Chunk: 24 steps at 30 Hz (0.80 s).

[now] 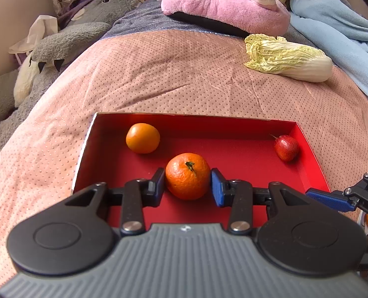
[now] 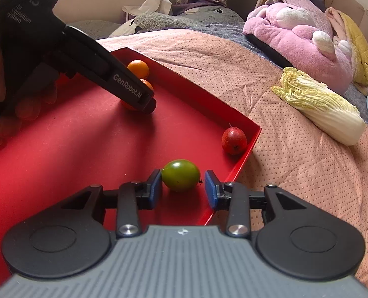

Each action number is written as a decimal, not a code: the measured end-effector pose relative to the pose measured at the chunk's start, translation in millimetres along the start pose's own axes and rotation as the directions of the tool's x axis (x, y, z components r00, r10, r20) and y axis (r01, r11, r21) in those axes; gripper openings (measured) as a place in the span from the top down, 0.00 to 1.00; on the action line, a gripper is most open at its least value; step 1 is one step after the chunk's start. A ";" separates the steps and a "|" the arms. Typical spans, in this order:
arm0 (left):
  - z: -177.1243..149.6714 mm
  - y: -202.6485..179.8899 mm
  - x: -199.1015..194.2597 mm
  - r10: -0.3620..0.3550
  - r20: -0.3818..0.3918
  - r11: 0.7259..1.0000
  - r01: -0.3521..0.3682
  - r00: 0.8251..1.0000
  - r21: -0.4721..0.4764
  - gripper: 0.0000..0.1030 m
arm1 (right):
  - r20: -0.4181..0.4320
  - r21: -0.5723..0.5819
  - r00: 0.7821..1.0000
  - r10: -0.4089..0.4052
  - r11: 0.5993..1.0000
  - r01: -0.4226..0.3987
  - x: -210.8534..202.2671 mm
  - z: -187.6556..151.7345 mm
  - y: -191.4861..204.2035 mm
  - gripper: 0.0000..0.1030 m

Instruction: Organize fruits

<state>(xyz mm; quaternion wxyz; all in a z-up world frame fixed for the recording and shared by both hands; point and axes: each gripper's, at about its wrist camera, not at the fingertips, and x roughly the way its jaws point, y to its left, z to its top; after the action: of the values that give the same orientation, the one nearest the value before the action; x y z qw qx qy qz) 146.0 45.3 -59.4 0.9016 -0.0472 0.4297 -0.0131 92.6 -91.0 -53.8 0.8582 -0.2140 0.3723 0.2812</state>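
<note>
- We count four fruits in the red tray (image 1: 310, 149): two orange ones, one red, one green
- The tray lies on a pink dotted blanket (image 1: 171, 74)
- Our left gripper (image 1: 187, 180) holds the tangerine (image 1: 187, 176) with the green stem, a pad pressed on each side of it, near the tray's front middle
- The smooth orange (image 1: 143, 137) sits apart from it toward the tray's far left corner
- The small red fruit (image 1: 286, 147) rests in the far right corner, close to the wall
- Our right gripper (image 2: 182, 186) straddles the green fruit (image 2: 181, 175) on the tray floor by the right wall; the left pad touches it, a thin gap shows at the right pad, so it is not clamped
- One cabbage (image 2: 320, 104) lies on the blanket, outside the tray and well apart from it
- Beyond the blanket we see two plush toys: one gray (image 1: 59, 39), one pink (image 1: 223, 2)
- One blue cloth (image 1: 337, 29) lies behind the cabbage
</note>
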 end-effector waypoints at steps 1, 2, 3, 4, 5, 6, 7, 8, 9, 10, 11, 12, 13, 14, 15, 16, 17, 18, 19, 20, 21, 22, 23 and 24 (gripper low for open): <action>0.2 0.3 0.2 -0.001 0.000 1.000 0.001 1.000 -0.002 0.59 | 0.000 0.003 1.000 0.006 1.000 -0.006 0.4 0.3 -1.2 0.56; 0.3 0.3 0.3 -0.002 0.001 1.000 0.002 1.000 -0.002 0.59 | -0.002 0.005 1.000 0.012 1.000 -0.012 0.8 0.7 -1.9 0.57; 0.2 0.3 0.1 -0.002 0.001 1.000 0.002 1.000 -0.002 0.59 | -0.003 0.012 1.000 0.018 1.000 -0.018 0.8 1.3 -2.7 0.57; 0.0 0.4 -0.2 -0.003 0.001 1.000 0.003 1.000 -0.002 0.59 | -0.003 0.018 1.000 0.023 1.000 -0.023 1.1 1.6 -3.3 0.58; -0.7 0.5 -0.8 -0.006 0.000 1.000 0.006 1.000 -0.003 0.59 | -0.001 0.022 1.000 0.025 0.999 -0.025 1.9 1.9 -3.6 0.58; -1.4 0.7 -1.7 -0.010 -0.001 1.000 0.010 1.000 -0.005 0.59 | 0.002 0.027 1.000 0.027 0.999 -0.027 2.5 2.1 -3.6 0.58; -2.3 0.7 -2.8 -0.014 -0.001 1.000 0.014 1.000 -0.006 0.59 | 0.004 0.031 1.000 0.029 0.999 -0.029 3.0 2.3 -3.9 0.59; -3.2 0.8 -3.5 -0.015 -0.001 1.000 0.015 1.000 -0.005 0.59 | 0.006 0.036 0.999 0.035 0.999 -0.035 3.8 2.6 -3.7 0.61; -3.8 1.0 -4.3 -0.017 -0.002 1.000 0.017 1.000 -0.006 0.59 | 0.006 0.039 0.999 0.035 0.999 -0.036 4.0 3.6 -3.4 0.62; -4.2 1.8 -5.4 -0.020 -0.002 1.000 0.020 1.000 -0.010 0.59 | 0.010 0.039 0.999 0.033 0.999 -0.034 3.1 4.0 -2.9 0.62; -4.6 3.2 -6.2 -0.026 -0.003 0.999 0.026 1.000 -0.018 0.59 | 0.018 0.039 0.999 0.037 0.999 -0.037 1.9 4.7 -1.8 0.62; -5.0 4.6 -7.1 -0.030 -0.005 0.999 0.029 1.000 -0.027 0.59 | 0.021 0.040 0.999 0.041 0.998 -0.042 0.4 5.2 -1.0 0.62; -5.4 6.1 -8.2 -0.032 -0.006 0.999 0.032 0.999 -0.037 0.59 | 0.024 0.039 0.999 0.043 0.998 -0.044 -1.1 5.5 -0.3 0.62; -5.8 7.1 -8.8 -0.033 -0.007 0.999 0.032 0.999 -0.042 0.59 | 0.029 0.036 0.998 0.047 0.998 -0.048 -3.7 5.8 0.3 0.62; -6.3 8.4 -9.7 -0.032 -0.007 0.998 0.031 0.999 -0.046 0.59 | 0.033 0.037 0.998 0.051 0.998 -0.052 -5.9 5.7 0.5 0.62; -7.0 9.7 -10.6 -0.029 -0.007 0.998 0.029 1.000 -0.050 0.59 | 0.038 0.040 0.998 0.055 0.998 -0.057 -9.2 5.3 1.0 0.62; -7.4 10.5 -11.3 -0.028 -0.007 0.998 0.028 1.000 -0.054 0.59 | 0.041 0.042 0.998 0.058 0.997 -0.059 -11.9 4.7 1.4 0.62; -7.9 11.8 -12.5 -0.027 -0.008 0.998 0.026 1.000 -0.060 0.59 | 0.043 0.044 0.997 0.062 0.997 -0.064 -15.4 3.4 1.9 0.62; -8.4 12.8 -13.6 -0.026 -0.008 0.998 0.025 1.000 -0.066 0.59 | 0.043 0.044 0.997 0.064 0.997 -0.066 -17.2 2.3 2.3 0.62; -9.2 13.9 -15.3 -0.026 -0.008 0.997 0.025 1.000 -0.071 0.59 | 0.036 0.041 0.997 0.067 0.997 -0.068 -17.6 0.7 2.7 0.62; -9.9 14.1 -16.1 -0.026 -0.009 0.997 0.025 1.000 -0.072 0.59 | 0.022 0.036 0.997 0.070 0.997 -0.071 -15.7 -0.1 3.0 0.62; -10.9 13.7 -16.6 -0.020 -0.012 0.998 0.020 1.000 -0.067 0.59 | 0.020 0.035 0.997 0.069 0.997 -0.069 -14.5 -0.6 2.8 0.59; -12.3 13.5 -17.4 -0.015 -0.012 0.998 0.014 1.000 -0.061 0.59 | 0.020 0.041 0.998 0.059 0.997 -0.060 -12.8 -1.2 2.5 0.55; -13.2 13.1 -18.3 -0.012 -0.012 0.998 0.011 1.000 -0.055 0.59 | 0.018 0.054 0.998 0.054 0.997 -0.055 -11.4 -0.9 0.9 0.40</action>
<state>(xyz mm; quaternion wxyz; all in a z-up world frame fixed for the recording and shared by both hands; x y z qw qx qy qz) 124.0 58.6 -54.8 0.8973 -0.0744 0.4350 -0.0065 85.1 -94.5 -45.9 0.8588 -0.1779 0.3783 0.2960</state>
